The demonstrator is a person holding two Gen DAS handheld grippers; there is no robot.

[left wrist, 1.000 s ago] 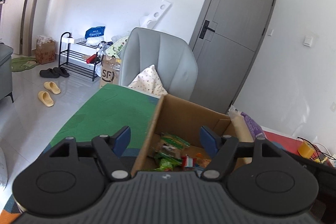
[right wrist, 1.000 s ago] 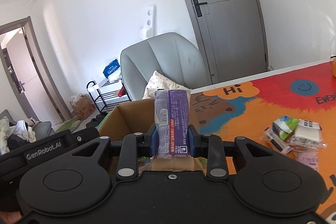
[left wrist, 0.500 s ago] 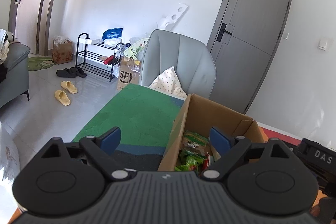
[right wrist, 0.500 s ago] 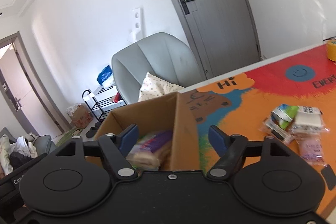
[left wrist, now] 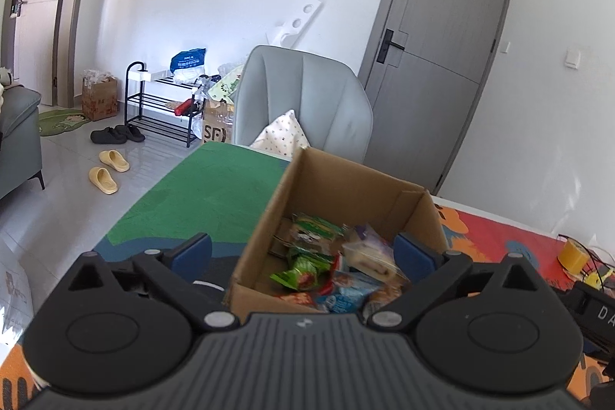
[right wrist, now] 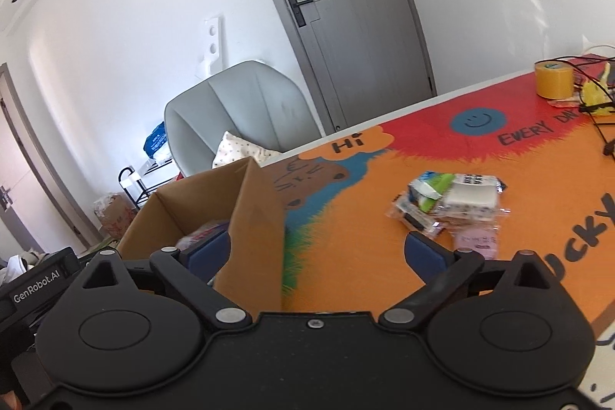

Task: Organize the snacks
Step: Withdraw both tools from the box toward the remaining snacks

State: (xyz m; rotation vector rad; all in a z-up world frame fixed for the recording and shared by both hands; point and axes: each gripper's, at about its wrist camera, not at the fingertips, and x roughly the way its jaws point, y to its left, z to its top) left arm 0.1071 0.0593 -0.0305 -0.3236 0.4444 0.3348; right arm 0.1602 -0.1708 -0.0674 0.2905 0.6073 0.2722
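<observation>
One cardboard box [left wrist: 338,187] holds several snack packets; one loose snack pile [right wrist: 449,206] lies on the worktop [right wrist: 365,202]; left gripper [left wrist: 303,248] and right gripper [right wrist: 319,252] both spread, empty.

Open cardboard box [left wrist: 357,187] w/ snacks inside; snack pile [right wrist: 449,202] on mat.

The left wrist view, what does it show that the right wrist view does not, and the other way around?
Only the left wrist view shows the snack packets inside the brown cardboard box, among them a green wrapped packet, and the open left claw. Only the right wrist view shows the loose pile of snack packets on the orange cartoon mat, and the open right claw. Both show the box, the grey armchair and the grey door.
</observation>
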